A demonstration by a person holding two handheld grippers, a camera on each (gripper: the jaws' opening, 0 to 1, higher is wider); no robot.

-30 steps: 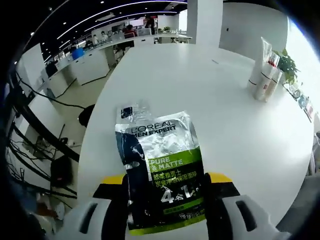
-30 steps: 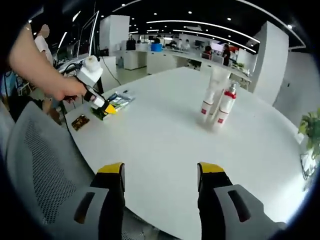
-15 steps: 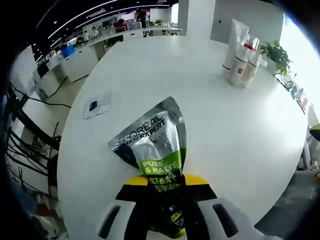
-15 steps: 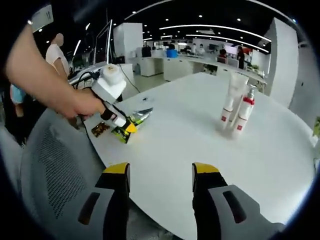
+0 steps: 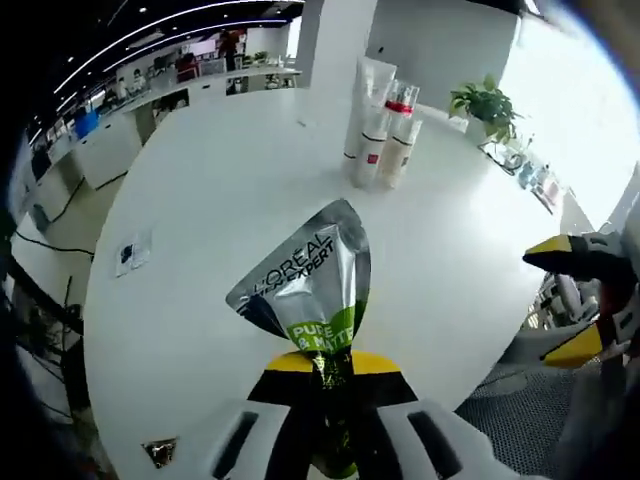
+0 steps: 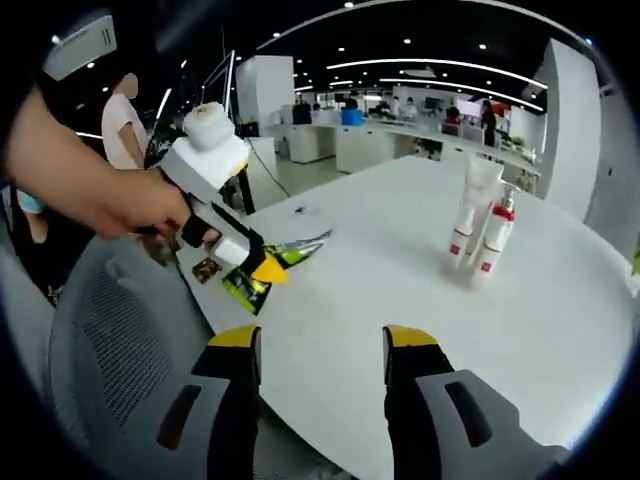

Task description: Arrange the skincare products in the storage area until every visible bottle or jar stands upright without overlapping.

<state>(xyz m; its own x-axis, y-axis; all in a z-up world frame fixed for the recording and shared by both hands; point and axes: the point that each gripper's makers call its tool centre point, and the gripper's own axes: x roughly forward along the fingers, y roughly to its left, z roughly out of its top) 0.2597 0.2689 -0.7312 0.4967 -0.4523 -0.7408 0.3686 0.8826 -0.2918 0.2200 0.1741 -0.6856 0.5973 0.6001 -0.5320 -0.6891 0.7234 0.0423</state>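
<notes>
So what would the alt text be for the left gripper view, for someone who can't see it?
The left gripper pinches the bottom of a silver and green skincare pouch, lifted over a round white table. A tube and two red-capped bottles stand upright at the far side, and the right gripper enters from the right.

Left tool (image 5: 325,375) clamped shut and raised; right tool (image 6: 320,345) gapes.

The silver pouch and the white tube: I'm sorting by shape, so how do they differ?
The silver pouch is flat with green print, pinched in the left claw above the table. The white tube is tall and plain, standing upright beside red-capped bottles. Both are skincare packaging.
</notes>
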